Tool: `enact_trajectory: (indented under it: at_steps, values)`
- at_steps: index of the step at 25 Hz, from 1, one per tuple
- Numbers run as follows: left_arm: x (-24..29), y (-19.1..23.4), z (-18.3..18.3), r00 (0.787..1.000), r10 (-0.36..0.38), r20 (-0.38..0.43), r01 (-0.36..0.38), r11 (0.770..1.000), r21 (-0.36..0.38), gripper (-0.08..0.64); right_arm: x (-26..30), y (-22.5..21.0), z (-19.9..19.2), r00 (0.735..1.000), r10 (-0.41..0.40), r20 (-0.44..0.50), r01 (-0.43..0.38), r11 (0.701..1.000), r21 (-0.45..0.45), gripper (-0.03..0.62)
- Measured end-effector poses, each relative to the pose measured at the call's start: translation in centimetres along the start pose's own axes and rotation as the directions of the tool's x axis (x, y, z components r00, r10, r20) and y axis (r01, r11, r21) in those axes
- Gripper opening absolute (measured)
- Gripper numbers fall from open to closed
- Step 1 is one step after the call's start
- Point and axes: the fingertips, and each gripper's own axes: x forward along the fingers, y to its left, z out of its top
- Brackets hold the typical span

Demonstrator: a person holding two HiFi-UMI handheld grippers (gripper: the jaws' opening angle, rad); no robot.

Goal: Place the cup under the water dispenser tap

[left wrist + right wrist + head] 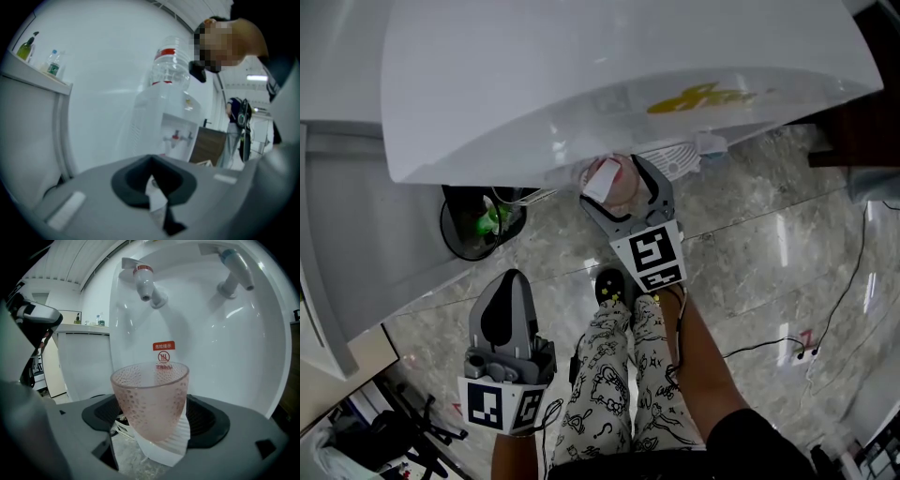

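Cup (pixel 151 399) looks basically placed: it sits on the white tray (pixel 180 439) in the dispenser nook, roughly under the red tap (pixel 144 284). Right gripper (pixel 152 417) has its jaws wide apart either side of it, not squeezing as far as I can tell. Left gripper (pixel 151 161) is closed on nothing, well off to the side. Only backing out left, I'd say.

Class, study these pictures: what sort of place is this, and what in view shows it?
Probably an office or other shared indoor space: a white water dispenser with a bottle on top, a polished stone floor, and a black waste bin.
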Motion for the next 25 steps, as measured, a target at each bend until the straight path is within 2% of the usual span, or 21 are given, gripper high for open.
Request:
enact_trajectory:
  at_steps: [4,7,10,13,17,21,22,24,25]
  values:
    - [-0.1,0.0,0.5,1.000,-0.002,0.018,0.002,1.000,0.013,0.003,-0.8,-0.1,-0.4,1.000,-0.009,0.005,0.009,0.999,0.032,0.411]
    - [-0.7,0.2,0.8,1.000,0.021,0.003,-0.021,1.000,0.017,0.003,-3.0,-0.2,-0.3,0.999,-0.020,0.030,0.018,0.995,0.094,0.411]
    - [-1.5,0.0,2.0,0.999,0.035,-0.016,-0.034,0.999,0.042,0.003,-6.9,-0.1,1.9,0.996,-0.022,0.084,0.008,0.987,0.159,0.410]
    - [-2.5,-1.4,5.1,1.000,0.007,0.019,-0.008,0.997,0.076,0.003,-11.6,1.0,6.6,0.991,0.011,0.137,-0.032,0.989,0.147,0.408]
    - [-4.1,-4.2,10.1,0.998,-0.043,0.034,0.039,0.992,0.123,0.003,-17.5,2.7,14.8,0.976,0.070,0.206,-0.094,0.990,0.105,0.407]
    - [-7.0,-6.9,16.8,0.996,-0.072,0.059,0.063,0.987,0.147,0.003,-23.9,5.3,23.0,0.970,0.131,0.205,-0.126,0.991,-0.039,0.390]
    - [-7.6,-7.6,18.7,0.994,-0.083,0.071,0.070,0.985,0.160,0.003,-25.6,5.4,24.9,0.971,0.120,0.205,-0.108,0.992,-0.069,0.353]
    - [-8.6,-8.7,22.3,0.990,-0.106,0.096,0.086,0.977,0.195,0.003,-28.6,4.9,28.6,0.972,0.073,0.222,-0.058,0.996,-0.072,0.066]
    - [-9.3,-9.3,24.0,0.987,-0.117,0.108,0.093,0.973,0.210,0.003,-30.0,4.9,30.3,0.971,0.061,0.231,-0.049,0.997,-0.057,0.038]
